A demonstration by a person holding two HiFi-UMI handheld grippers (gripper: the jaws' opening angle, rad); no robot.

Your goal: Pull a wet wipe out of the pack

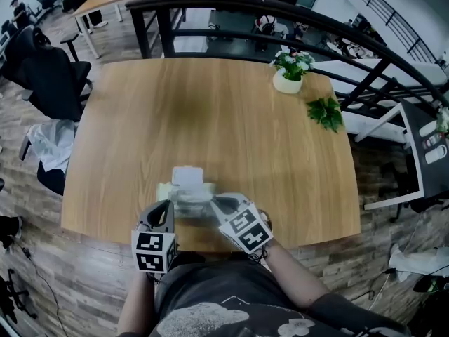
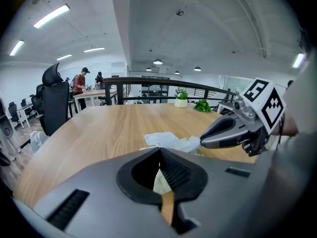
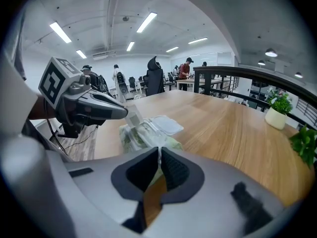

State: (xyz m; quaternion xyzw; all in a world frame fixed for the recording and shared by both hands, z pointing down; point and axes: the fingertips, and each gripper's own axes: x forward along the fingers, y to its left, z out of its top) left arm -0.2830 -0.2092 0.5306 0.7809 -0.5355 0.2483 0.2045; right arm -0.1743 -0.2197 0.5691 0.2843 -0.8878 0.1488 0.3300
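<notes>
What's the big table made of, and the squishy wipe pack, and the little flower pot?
Table: wood or wood-look laminate, matte, with grain lines. Wipe pack: soft plastic film, crinkled and slightly shiny, with a stiffer white plastic lid. Flower pot: smooth and white, maybe ceramic or plastic; too far to tell.

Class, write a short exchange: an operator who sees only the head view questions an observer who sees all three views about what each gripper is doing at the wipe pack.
Operator: Is the left gripper gripping anything?
Observer: Its jaws are together. The right gripper view shows its tip apparently pinching a pale flap at the end of the pack.
Operator: And the right gripper?
Observer: The left gripper view shows what looks like a white wet wipe stretching from beside the open lid into its closed tip.
</notes>
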